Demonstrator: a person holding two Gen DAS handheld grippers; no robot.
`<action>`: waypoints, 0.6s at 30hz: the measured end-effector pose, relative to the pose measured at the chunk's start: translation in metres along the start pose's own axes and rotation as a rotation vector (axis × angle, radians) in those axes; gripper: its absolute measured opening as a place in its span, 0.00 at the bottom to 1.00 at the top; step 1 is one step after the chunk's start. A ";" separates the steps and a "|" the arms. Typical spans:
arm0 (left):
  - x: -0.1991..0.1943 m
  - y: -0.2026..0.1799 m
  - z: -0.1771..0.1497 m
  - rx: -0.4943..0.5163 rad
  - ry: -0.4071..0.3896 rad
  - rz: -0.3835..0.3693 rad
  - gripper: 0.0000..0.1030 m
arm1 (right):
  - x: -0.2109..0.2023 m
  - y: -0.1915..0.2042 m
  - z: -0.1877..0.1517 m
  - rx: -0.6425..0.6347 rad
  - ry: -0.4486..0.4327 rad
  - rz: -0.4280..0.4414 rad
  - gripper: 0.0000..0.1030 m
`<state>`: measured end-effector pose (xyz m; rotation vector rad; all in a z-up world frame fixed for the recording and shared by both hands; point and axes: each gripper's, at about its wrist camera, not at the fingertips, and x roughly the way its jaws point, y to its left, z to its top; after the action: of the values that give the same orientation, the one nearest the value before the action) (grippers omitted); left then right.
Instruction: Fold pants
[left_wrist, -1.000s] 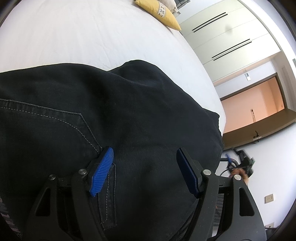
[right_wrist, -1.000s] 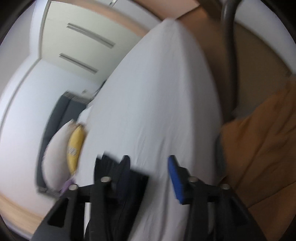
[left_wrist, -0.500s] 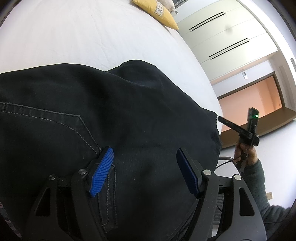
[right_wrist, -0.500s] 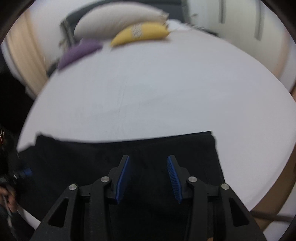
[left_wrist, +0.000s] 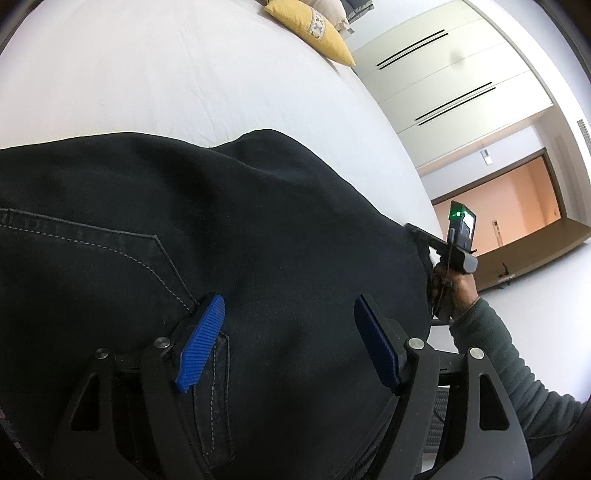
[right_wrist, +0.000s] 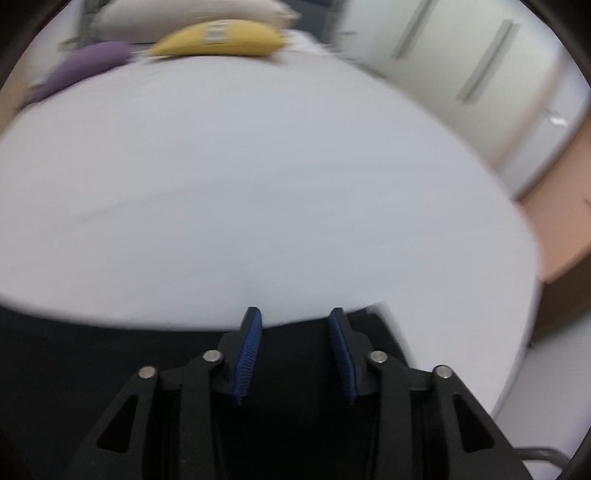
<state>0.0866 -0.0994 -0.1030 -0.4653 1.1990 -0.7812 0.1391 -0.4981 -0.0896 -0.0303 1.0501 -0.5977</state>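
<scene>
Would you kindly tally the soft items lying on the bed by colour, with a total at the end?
Black: 1, the pants
Yellow: 1, the yellow cushion
Purple: 1, the purple cushion
Cream: 1, the cream pillow
Total: 4, all on the white bed

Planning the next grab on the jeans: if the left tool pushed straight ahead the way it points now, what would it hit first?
Most likely the black pants: the dark fabric fills the view between and beyond the open left tool. The white bed lies past them. Depth is hard to judge here.
</scene>
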 end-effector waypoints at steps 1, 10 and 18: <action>-0.002 0.001 -0.001 -0.002 -0.002 -0.003 0.70 | -0.004 -0.007 0.002 0.040 -0.009 -0.033 0.00; -0.005 0.004 -0.003 -0.005 -0.020 -0.006 0.70 | -0.093 -0.017 -0.023 0.205 -0.049 0.526 0.38; -0.011 0.004 -0.003 -0.010 -0.018 -0.015 0.70 | -0.036 0.027 -0.049 0.192 0.116 0.758 0.12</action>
<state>0.0837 -0.0883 -0.1000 -0.4885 1.1843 -0.7826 0.0988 -0.4457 -0.0943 0.5542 1.0181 -0.0048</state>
